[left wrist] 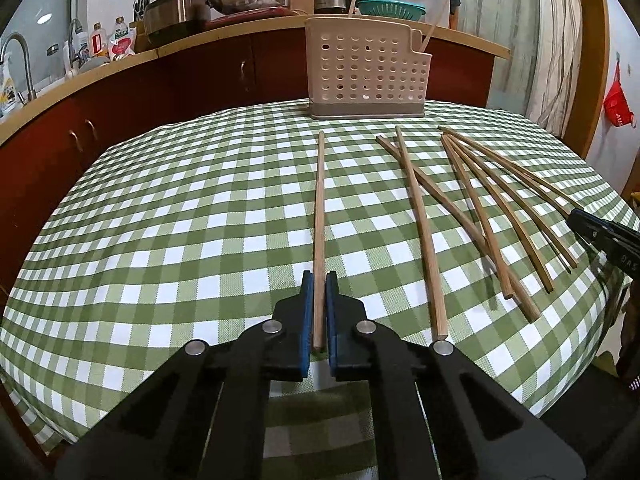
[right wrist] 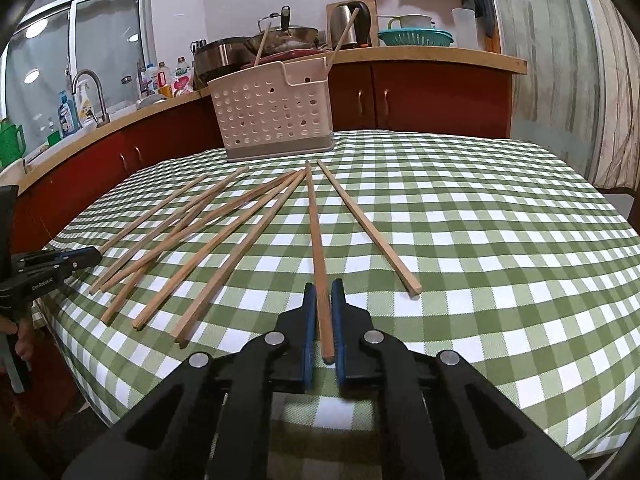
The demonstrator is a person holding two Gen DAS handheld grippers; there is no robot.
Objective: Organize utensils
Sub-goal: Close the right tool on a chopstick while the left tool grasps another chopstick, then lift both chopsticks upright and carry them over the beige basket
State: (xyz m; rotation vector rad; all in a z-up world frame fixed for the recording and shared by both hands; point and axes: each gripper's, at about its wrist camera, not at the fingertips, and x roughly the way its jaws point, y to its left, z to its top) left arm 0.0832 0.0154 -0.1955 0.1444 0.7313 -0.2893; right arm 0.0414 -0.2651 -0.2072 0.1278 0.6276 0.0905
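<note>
Wooden chopsticks (right wrist: 224, 240) lie fanned on the counter's green checked cloth (right wrist: 480, 240), before a perforated holder (right wrist: 272, 120). Each gripper, left (left wrist: 319, 280) and right (right wrist: 323, 290), has its jaws clamped on one chopstick. Behind, red cabinets (right wrist: 420, 96), sink tap (right wrist: 90, 92), pots.

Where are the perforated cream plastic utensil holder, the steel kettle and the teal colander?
Perforated cream plastic utensil holder (left wrist: 360, 68): left wrist view, on its holed front wall.
Steel kettle (right wrist: 345, 26): right wrist view, on its shiny body.
Teal colander (left wrist: 390, 10): left wrist view, on its slotted side.
</note>
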